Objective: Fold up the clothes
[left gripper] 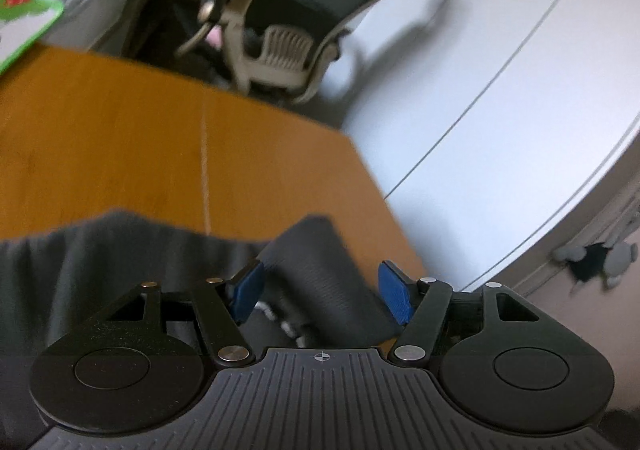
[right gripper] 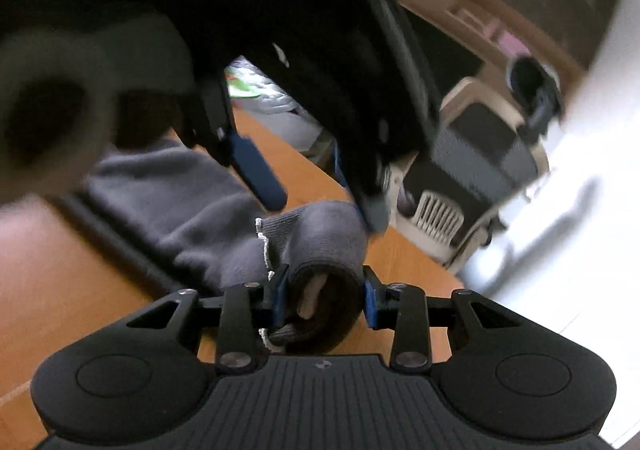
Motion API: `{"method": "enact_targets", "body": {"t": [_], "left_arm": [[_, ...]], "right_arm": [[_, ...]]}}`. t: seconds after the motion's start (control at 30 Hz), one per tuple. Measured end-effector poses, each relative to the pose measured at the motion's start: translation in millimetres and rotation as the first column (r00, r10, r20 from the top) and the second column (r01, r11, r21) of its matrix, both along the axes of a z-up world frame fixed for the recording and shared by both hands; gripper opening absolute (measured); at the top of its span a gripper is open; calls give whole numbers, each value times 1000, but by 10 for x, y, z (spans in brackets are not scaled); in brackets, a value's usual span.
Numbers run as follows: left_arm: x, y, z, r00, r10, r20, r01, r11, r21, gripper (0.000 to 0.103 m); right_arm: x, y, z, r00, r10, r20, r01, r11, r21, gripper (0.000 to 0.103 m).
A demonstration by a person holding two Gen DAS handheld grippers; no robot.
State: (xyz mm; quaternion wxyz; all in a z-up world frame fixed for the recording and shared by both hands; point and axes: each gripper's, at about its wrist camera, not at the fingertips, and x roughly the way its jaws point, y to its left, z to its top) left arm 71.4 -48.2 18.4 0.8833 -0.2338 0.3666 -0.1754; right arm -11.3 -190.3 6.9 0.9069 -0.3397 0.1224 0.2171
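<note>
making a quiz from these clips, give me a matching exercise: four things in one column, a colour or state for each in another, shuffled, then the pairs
Things
1. left claw
2. right claw
3. flat wooden tabletop
4. ribbed plastic chair-back piece

Colour or state
A. orange-brown, partly covered by cloth
B. jaws apart, with cloth lying loose between the blue pads
C. beige, beyond the table's far edge
D. blue pads pressing both sides of a rolled cuff of the dark grey knitted garment

Pairs: 1-B, 2-D, 3-A, 4-C
</note>
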Motion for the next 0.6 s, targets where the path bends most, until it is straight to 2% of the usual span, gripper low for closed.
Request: {"method": "enact_targets", "body": {"t": [0.1, 0.2, 0.3, 0.4, 0.6], "left_arm": [[29, 31, -108, 1000, 4, -19, -4, 1000, 4, 76], [31, 25, -132, 1000, 7, -14, -7, 999, 41, 79], [19, 16, -128, 1000, 6, -8, -6, 998, 59, 80], [16, -1, -124, 1000, 5, -7, -5, 998, 68, 81], [-7, 20, -115, 1000, 9, -1, -9, 996, 87, 83]], "right_arm": [[62, -21, 15, 999, 13, -49, -12, 999, 32, 40], [135, -140, 88, 990, 44, -135, -25, 990, 137, 48], [152, -260, 171, 981, 64, -186, -20, 973, 229, 49], [145, -305, 217, 980, 78, -185, -23, 959, 283, 49], [100, -322, 235, 978, 99, -185, -40, 953, 302, 49]]}}
